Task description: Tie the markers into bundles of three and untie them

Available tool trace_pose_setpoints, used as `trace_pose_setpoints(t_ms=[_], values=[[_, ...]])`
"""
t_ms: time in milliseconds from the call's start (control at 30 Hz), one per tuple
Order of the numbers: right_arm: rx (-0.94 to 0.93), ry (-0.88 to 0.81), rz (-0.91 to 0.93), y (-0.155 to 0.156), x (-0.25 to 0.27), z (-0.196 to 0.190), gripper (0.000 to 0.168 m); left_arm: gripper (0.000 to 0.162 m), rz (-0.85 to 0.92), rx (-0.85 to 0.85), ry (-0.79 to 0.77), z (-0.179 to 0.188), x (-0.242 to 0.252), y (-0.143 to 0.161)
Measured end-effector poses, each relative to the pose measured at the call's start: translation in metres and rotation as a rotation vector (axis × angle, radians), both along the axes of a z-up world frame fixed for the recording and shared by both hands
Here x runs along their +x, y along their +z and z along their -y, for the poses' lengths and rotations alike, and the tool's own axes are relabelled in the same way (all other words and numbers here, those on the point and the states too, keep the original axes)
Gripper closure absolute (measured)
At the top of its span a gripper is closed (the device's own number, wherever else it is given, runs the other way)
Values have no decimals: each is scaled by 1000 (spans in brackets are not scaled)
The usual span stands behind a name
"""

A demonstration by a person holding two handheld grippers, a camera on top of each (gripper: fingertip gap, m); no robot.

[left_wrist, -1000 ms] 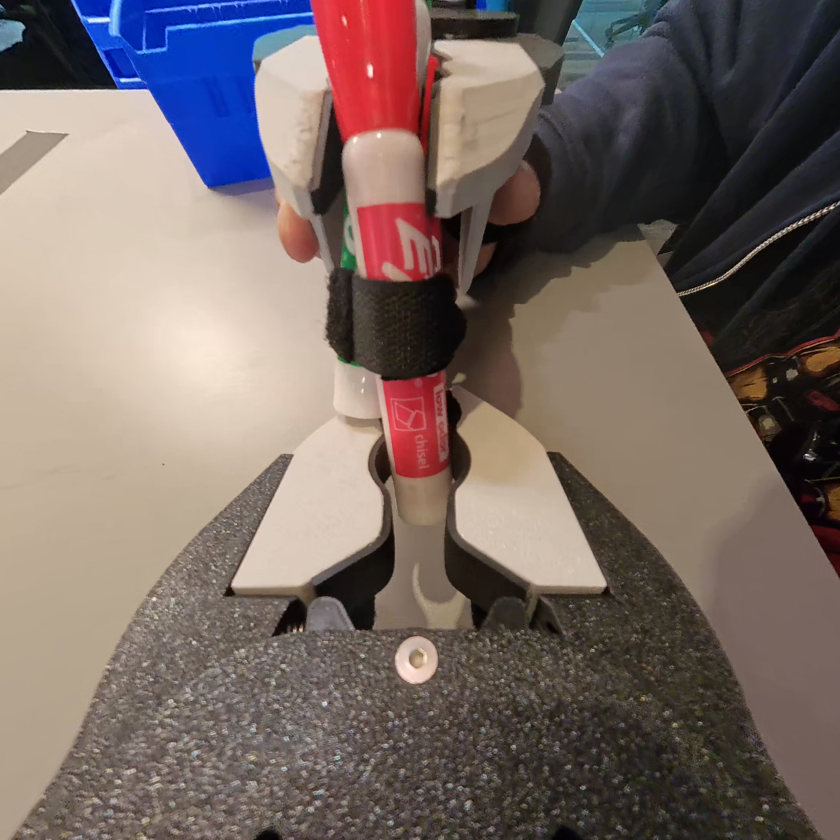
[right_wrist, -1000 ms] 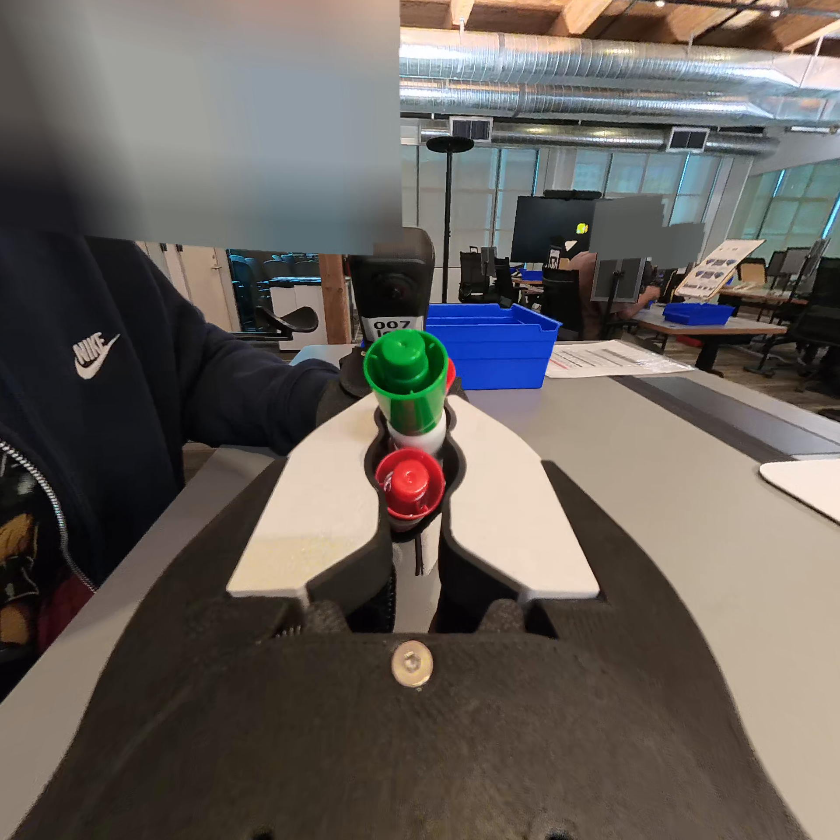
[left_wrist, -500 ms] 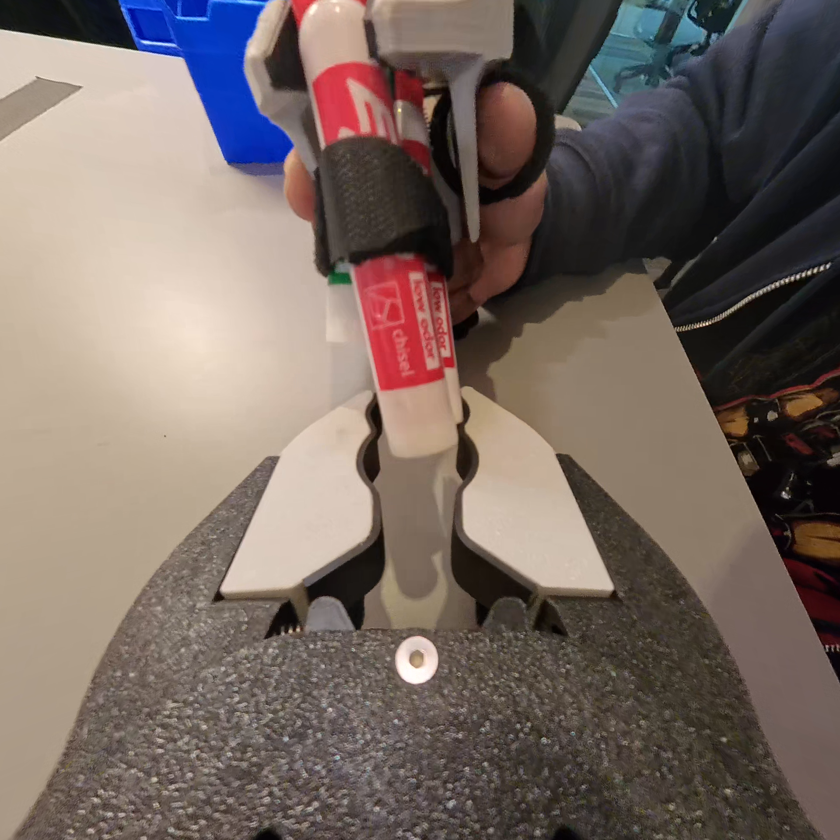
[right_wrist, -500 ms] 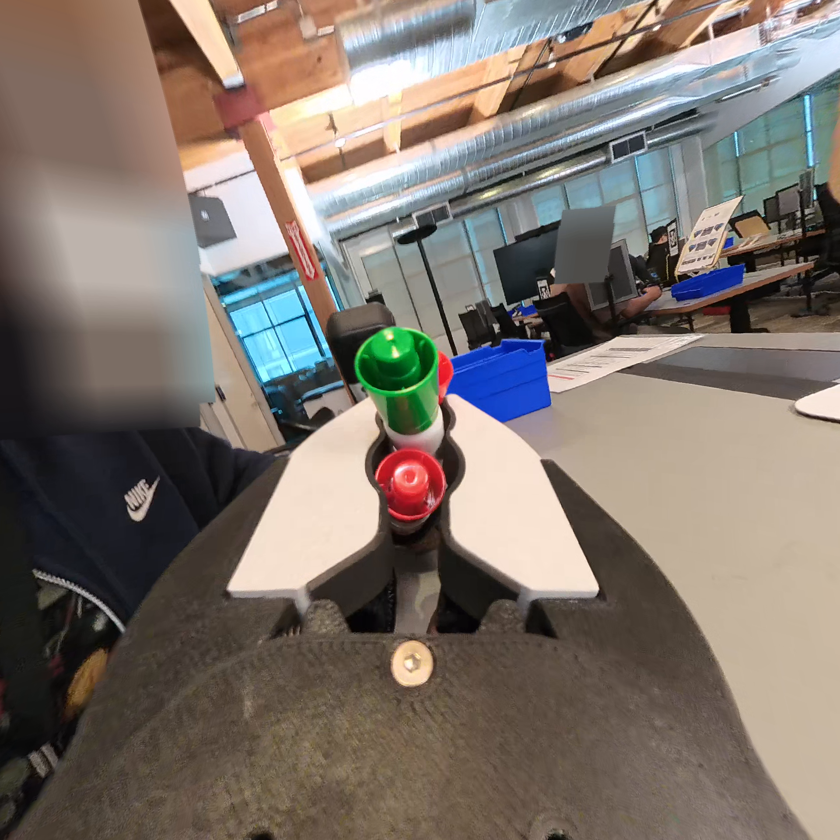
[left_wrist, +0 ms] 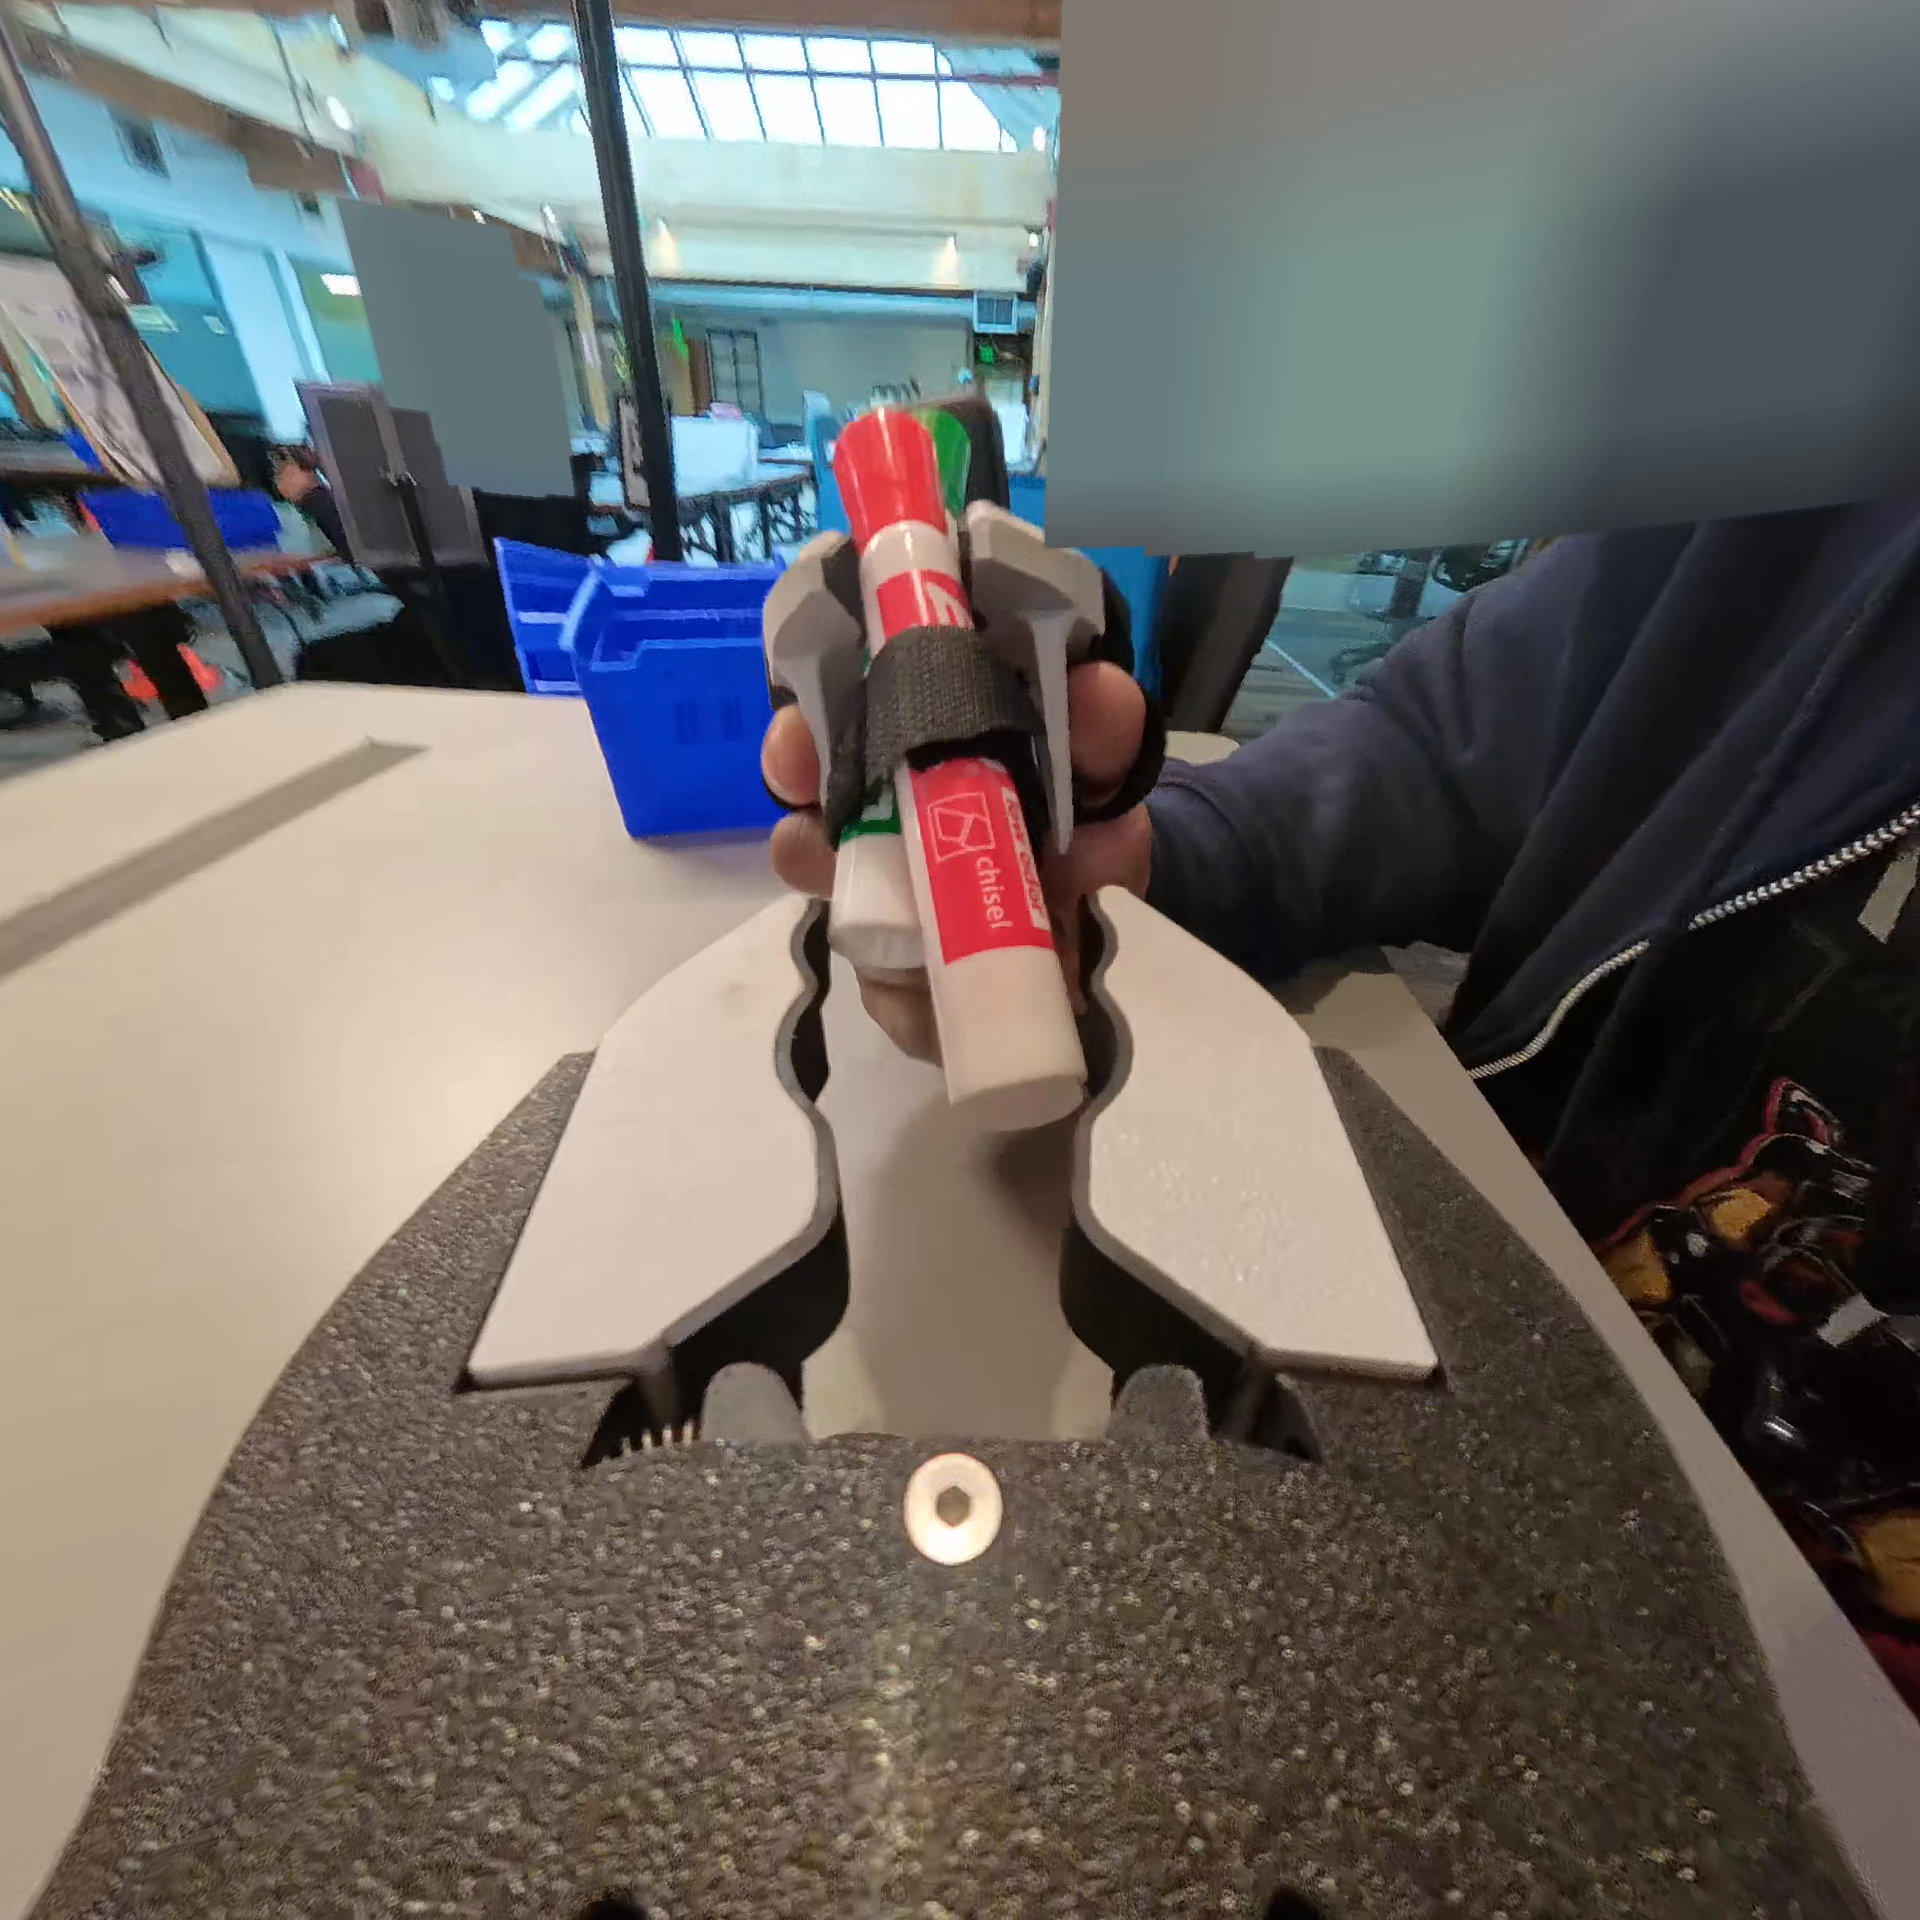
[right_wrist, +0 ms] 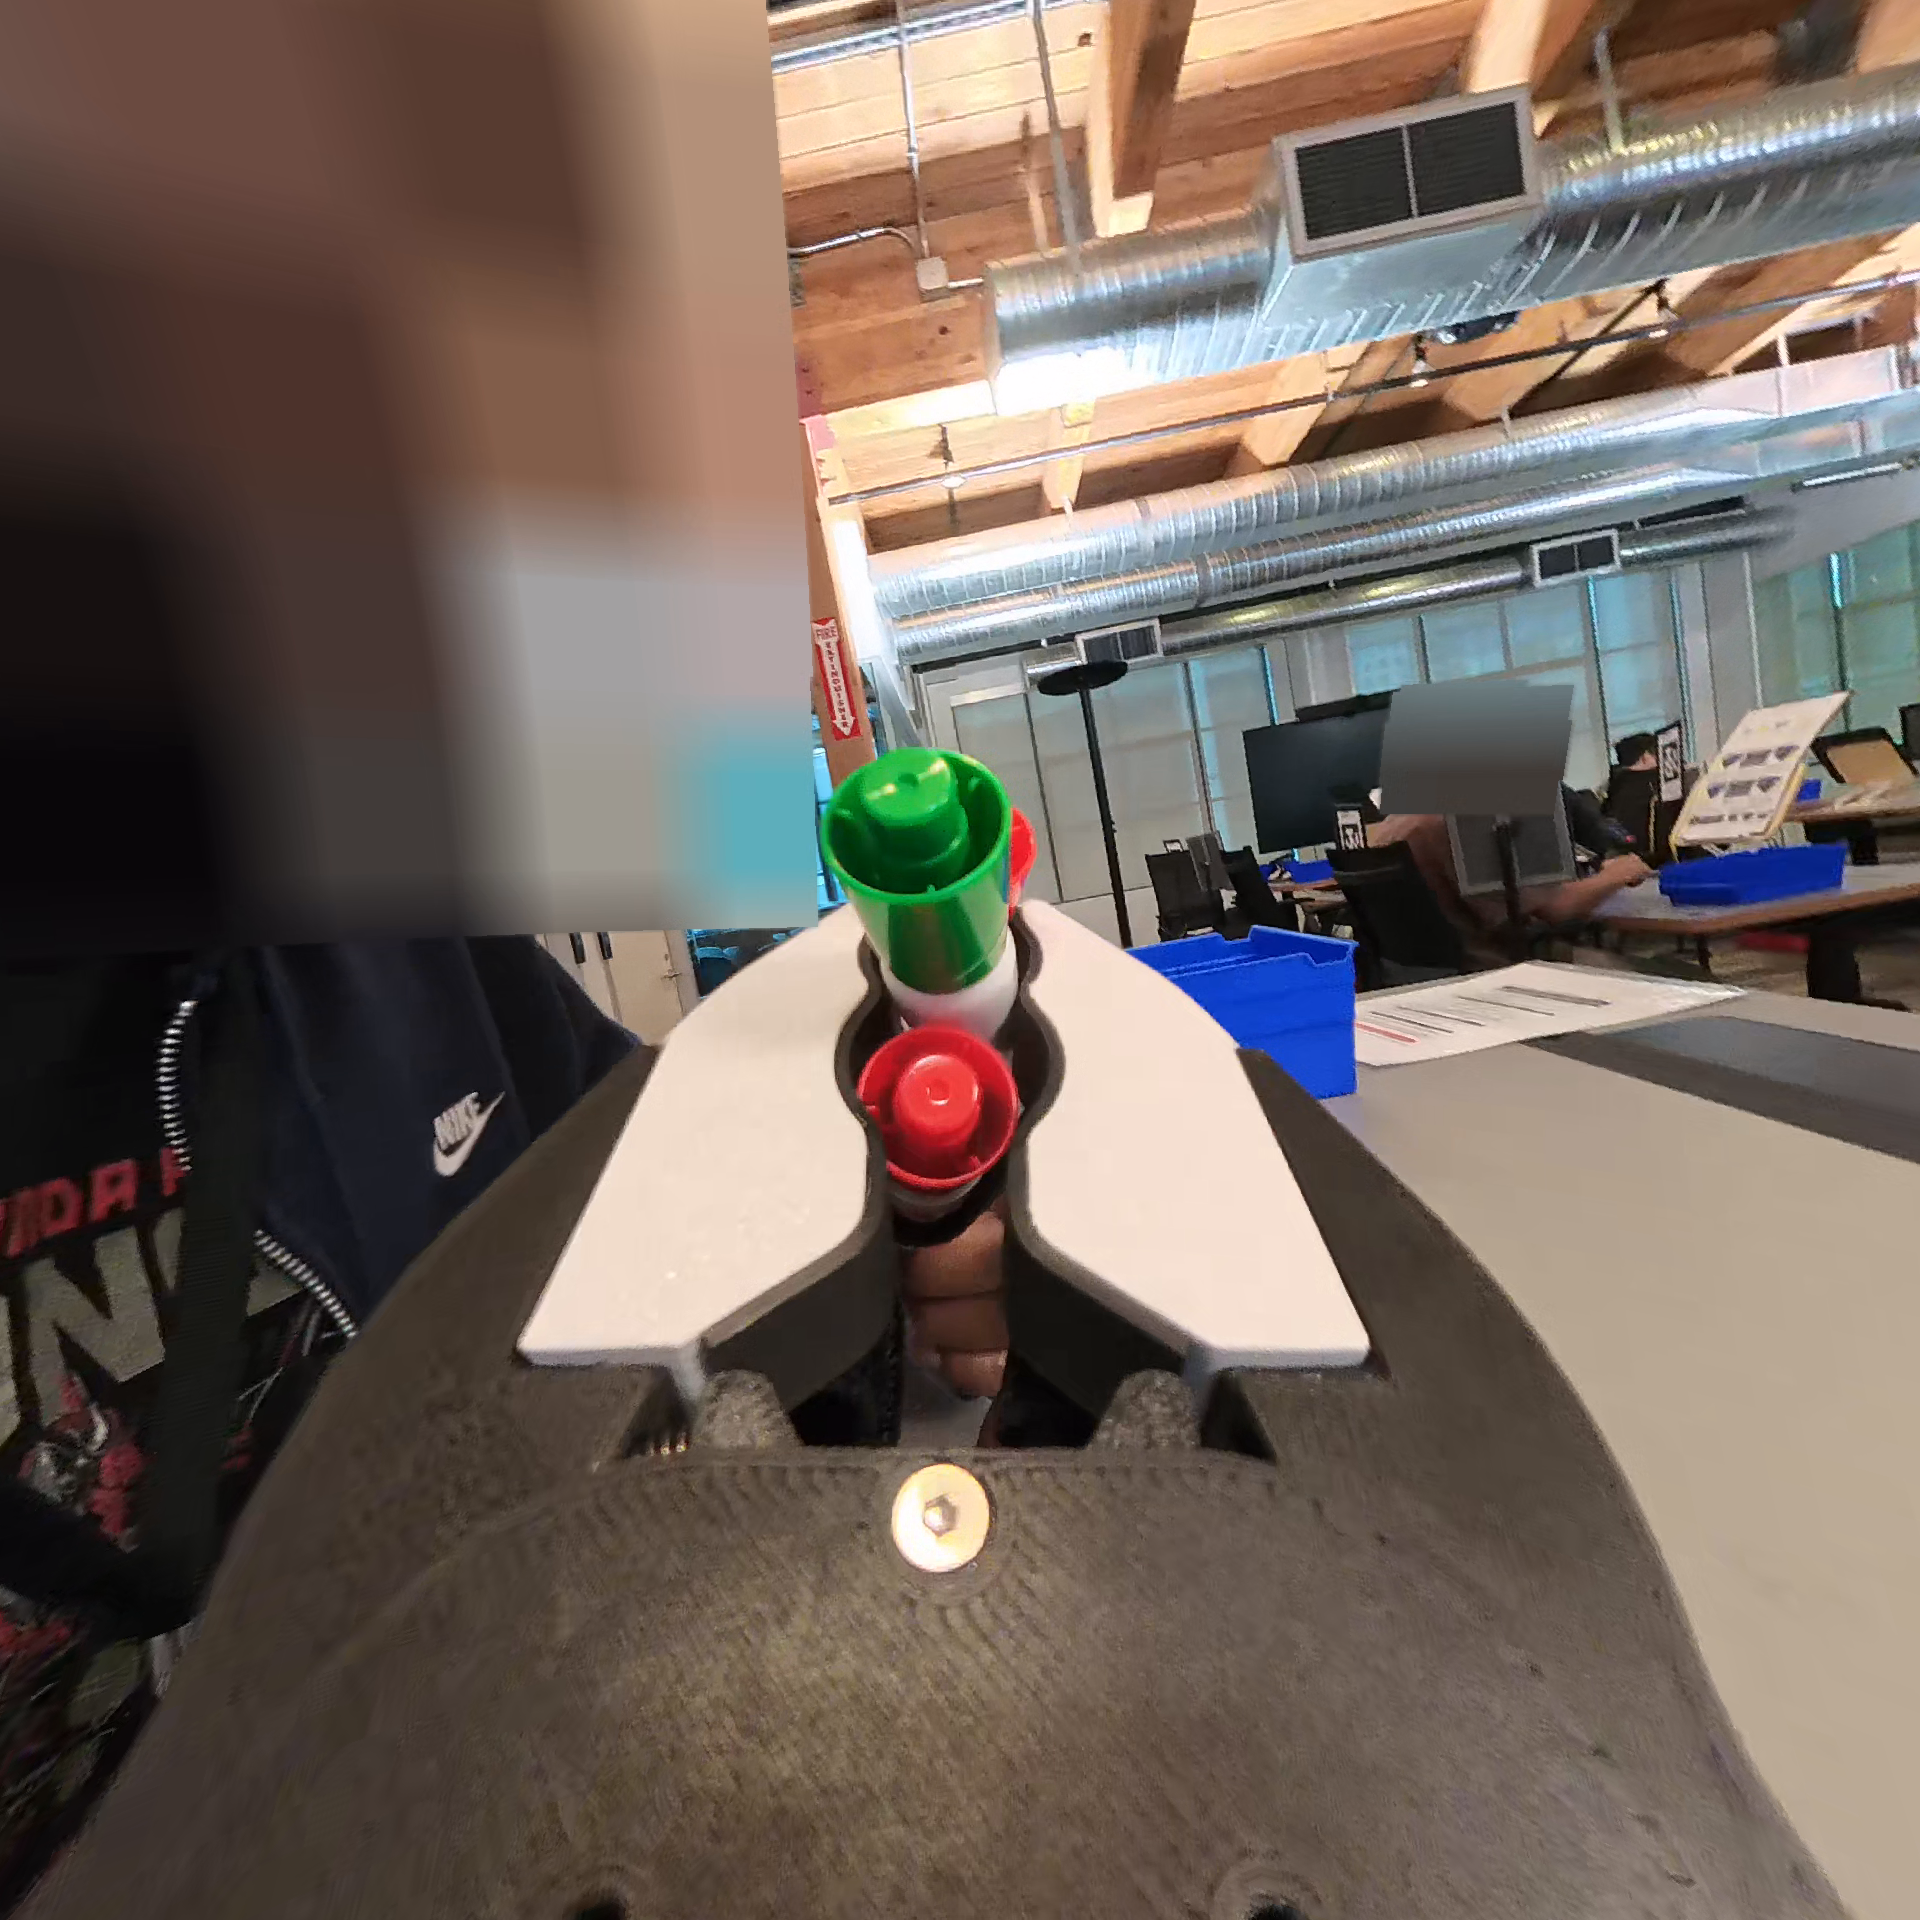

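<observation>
A bundle of markers, two red and one green, is tied with a black hook-and-loop strap. My right gripper is shut on the bundle near its cap end, and the green cap and a red cap point at the camera. In the left wrist view the right gripper holds the bundle above the table. My left gripper is open. The bundle's white tail end hangs between its fingers, close to the right one, and is not pinched.
A blue bin stands on the table behind the bundle; it also shows in the right wrist view, next to a printed sheet. A person's dark sleeve lies along the table's right edge.
My left jaws opened and let go of the bundle's tail end. The right gripper kept its hold and tilted the bundle up, and both cameras now look higher into the room.
</observation>
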State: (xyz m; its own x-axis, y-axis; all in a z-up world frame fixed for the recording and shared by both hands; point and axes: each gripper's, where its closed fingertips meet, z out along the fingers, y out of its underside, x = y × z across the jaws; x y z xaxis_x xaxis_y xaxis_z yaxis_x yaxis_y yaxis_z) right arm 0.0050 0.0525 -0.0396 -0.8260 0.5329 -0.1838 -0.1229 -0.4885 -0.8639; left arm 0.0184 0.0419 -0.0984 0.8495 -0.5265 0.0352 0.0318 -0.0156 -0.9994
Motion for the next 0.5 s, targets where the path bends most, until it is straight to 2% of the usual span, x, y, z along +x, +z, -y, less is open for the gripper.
trace_pose_setpoints(t_ms=[167, 500], values=[[-11, 18, -16, 2, 1, 2, 149, 120, -101, 91, 126, -2, -2, 5], [-34, 25, 21, -4, -6, 4, 146, 123, -77, 18, 118, -1, -8, -1]])
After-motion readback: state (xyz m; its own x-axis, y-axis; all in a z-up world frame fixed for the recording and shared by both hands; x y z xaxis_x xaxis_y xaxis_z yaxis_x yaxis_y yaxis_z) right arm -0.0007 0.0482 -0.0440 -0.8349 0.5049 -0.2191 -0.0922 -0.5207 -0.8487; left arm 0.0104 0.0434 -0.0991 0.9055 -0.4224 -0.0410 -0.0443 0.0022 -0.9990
